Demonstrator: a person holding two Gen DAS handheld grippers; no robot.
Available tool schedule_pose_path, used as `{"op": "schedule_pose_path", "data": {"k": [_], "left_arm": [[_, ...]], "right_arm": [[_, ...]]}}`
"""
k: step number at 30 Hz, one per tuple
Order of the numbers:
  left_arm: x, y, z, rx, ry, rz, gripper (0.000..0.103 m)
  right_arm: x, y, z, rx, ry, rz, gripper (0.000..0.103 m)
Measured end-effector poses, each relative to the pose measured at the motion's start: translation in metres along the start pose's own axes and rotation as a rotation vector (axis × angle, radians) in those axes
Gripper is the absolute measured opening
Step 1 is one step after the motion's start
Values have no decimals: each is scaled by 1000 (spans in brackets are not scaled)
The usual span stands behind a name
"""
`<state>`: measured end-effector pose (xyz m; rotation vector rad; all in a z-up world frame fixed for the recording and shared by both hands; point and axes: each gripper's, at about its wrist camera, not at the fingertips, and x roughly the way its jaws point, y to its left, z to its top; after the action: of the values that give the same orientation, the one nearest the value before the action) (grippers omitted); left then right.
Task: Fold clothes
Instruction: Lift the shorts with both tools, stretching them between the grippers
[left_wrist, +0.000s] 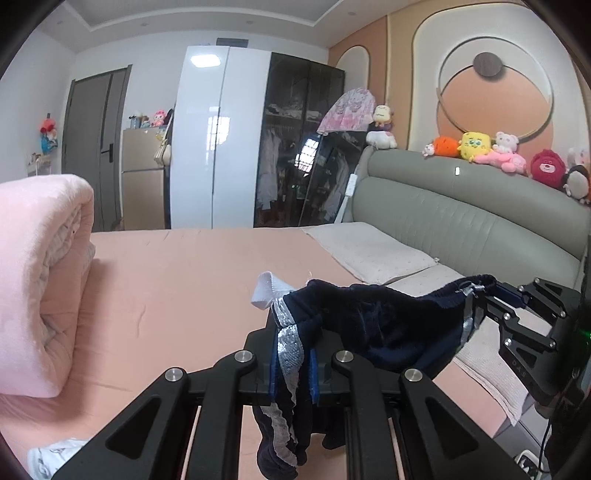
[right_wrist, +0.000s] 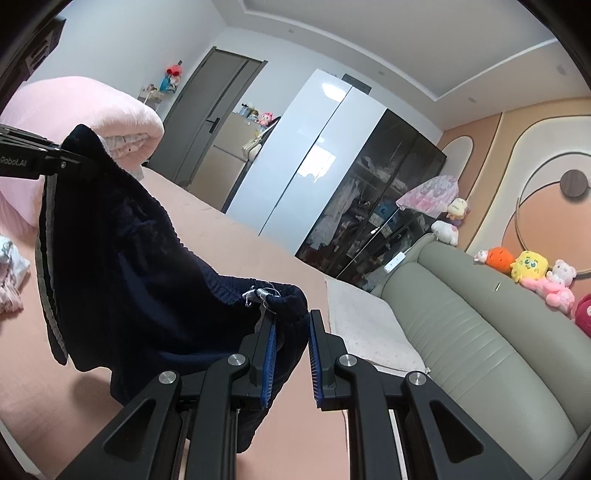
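A dark navy garment (left_wrist: 369, 325) with grey-silver side stripes and a white waistband tag hangs in the air above the pink bed (left_wrist: 166, 280). My left gripper (left_wrist: 293, 354) is shut on one end of its waistband. My right gripper (right_wrist: 290, 328) is shut on the other end, the cloth bunched between its blue pads. The garment (right_wrist: 122, 258) sags between the two grippers. The right gripper also shows at the right of the left wrist view (left_wrist: 495, 299), and the left gripper at the upper left of the right wrist view (right_wrist: 62, 155).
A rolled pink quilt (left_wrist: 40, 269) lies at the left of the bed. A grey padded headboard (left_wrist: 461, 221) with plush toys (left_wrist: 476, 146) is at the right, pillows (left_wrist: 369, 251) below it. Light clothes (right_wrist: 11, 273) lie on the bed. Wardrobes (left_wrist: 258, 147) stand behind.
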<state>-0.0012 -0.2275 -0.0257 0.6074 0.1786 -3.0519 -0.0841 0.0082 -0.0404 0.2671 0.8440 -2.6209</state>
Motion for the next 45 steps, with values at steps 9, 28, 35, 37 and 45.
{"op": "schedule_pose_path", "data": {"k": [9, 28, 35, 37, 45], "left_arm": [[-22, -5, 0, 54, -11, 5, 10], [20, 5, -16, 63, 95, 19, 10], [60, 10, -7, 120, 127, 38, 10], [71, 13, -3, 133, 134, 35, 10], [115, 28, 16, 114, 165, 46, 10]], "right_arm": [[-28, 7, 6, -28, -17, 15, 14], [7, 27, -15, -25, 84, 82, 14], [46, 19, -12, -5, 120, 89, 14], [59, 14, -9, 10, 124, 103, 14], [113, -9, 0, 108, 154, 179, 14]]}}
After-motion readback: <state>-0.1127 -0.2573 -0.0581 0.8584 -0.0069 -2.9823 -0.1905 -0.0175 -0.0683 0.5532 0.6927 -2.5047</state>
